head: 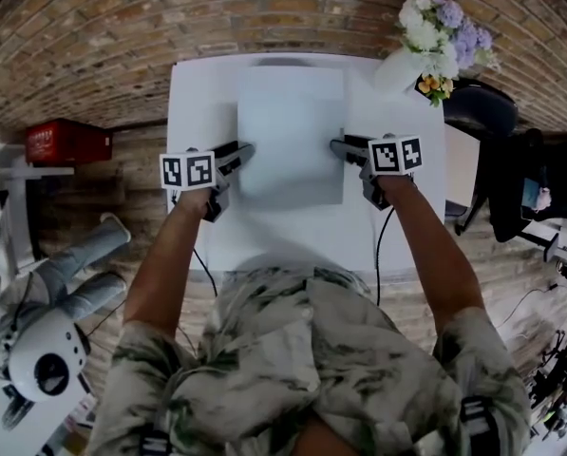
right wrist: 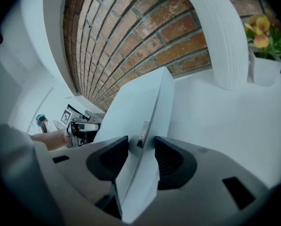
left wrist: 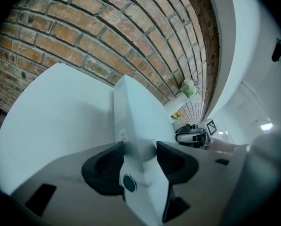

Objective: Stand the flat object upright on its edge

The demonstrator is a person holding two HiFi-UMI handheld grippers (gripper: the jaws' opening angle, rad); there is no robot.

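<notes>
A flat white slab (head: 291, 136) sits over the middle of the white table (head: 397, 226). My left gripper (head: 240, 152) holds its left edge and my right gripper (head: 343, 147) its right edge. In the left gripper view the slab (left wrist: 135, 112) runs away from the left gripper (left wrist: 139, 159), filling the gap between both black pads. In the right gripper view its thin edge, with a small port, sits between the right gripper's (right wrist: 141, 157) pads, which touch it on both sides. I cannot tell whether the slab (right wrist: 135, 107) rests on the table or is raised.
A white vase of flowers (head: 435, 36) stands at the table's far right corner. A black chair (head: 492, 112) is beyond the right edge. A red box (head: 65, 141) and white equipment (head: 46, 350) sit on the floor at the left. Brick surrounds the table.
</notes>
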